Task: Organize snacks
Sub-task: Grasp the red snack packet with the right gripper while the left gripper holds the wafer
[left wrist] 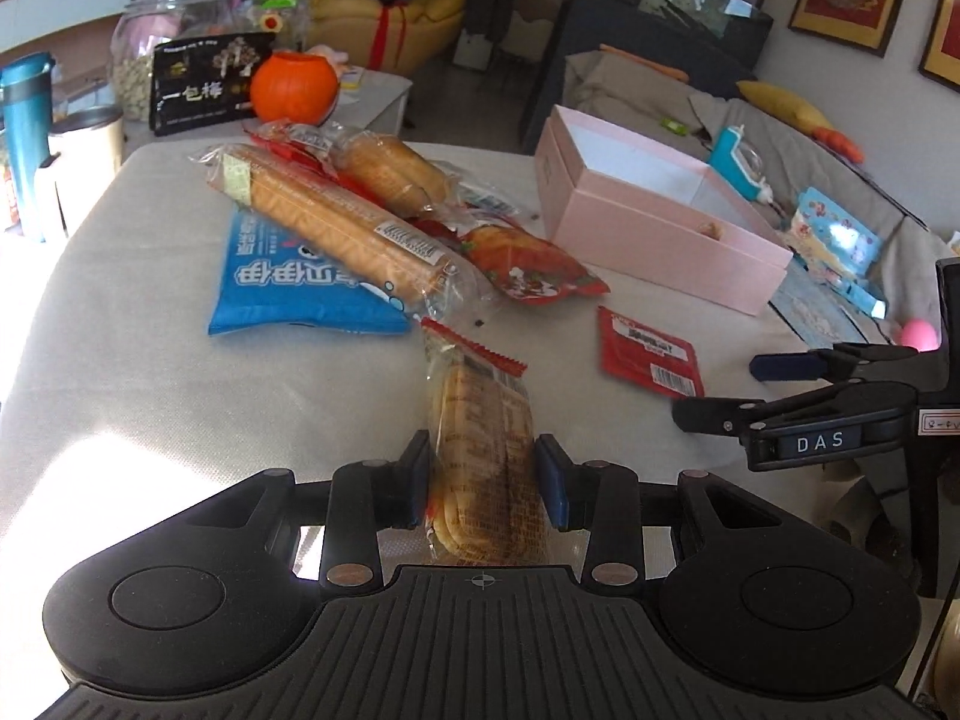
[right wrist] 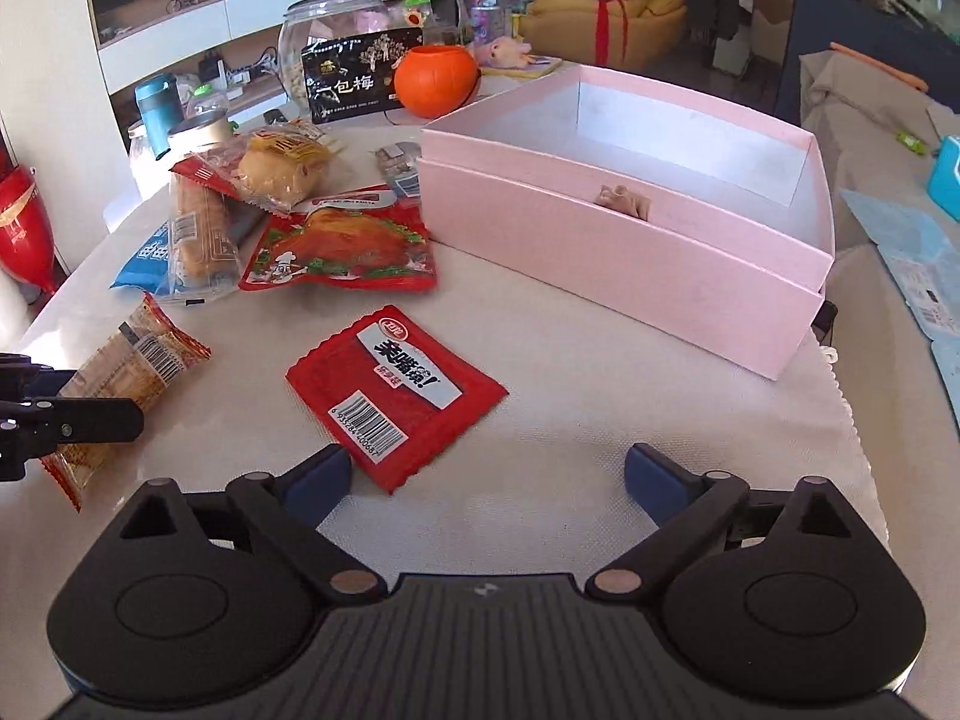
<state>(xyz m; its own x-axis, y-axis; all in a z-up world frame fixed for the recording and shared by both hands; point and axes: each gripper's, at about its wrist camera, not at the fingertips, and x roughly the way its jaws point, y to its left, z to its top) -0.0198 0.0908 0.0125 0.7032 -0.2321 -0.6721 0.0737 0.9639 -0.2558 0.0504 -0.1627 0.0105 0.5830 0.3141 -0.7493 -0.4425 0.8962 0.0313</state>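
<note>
1. The left gripper (left wrist: 483,483) clamps a biscuit pack (left wrist: 480,450), long axis along its fingers.
2. The right gripper (right wrist: 487,474) gapes empty; the red sachet (right wrist: 393,393) lies at 11 o'clock, pink box (right wrist: 630,264) at 1 o'clock.

In your left gripper (left wrist: 483,483) the near end of the biscuit pack (left wrist: 480,450) is hidden behind the gripper's body, and the print on its wrapper is too blurred to read. Ahead of it, the blue pouch (left wrist: 288,282) lies partly covered by the long biscuit roll (left wrist: 342,222). Beyond your right gripper (right wrist: 487,477), only the top of a small brownish thing (right wrist: 624,199) shows over the near wall of the pink box (right wrist: 600,252), so you cannot tell what it is.
</note>
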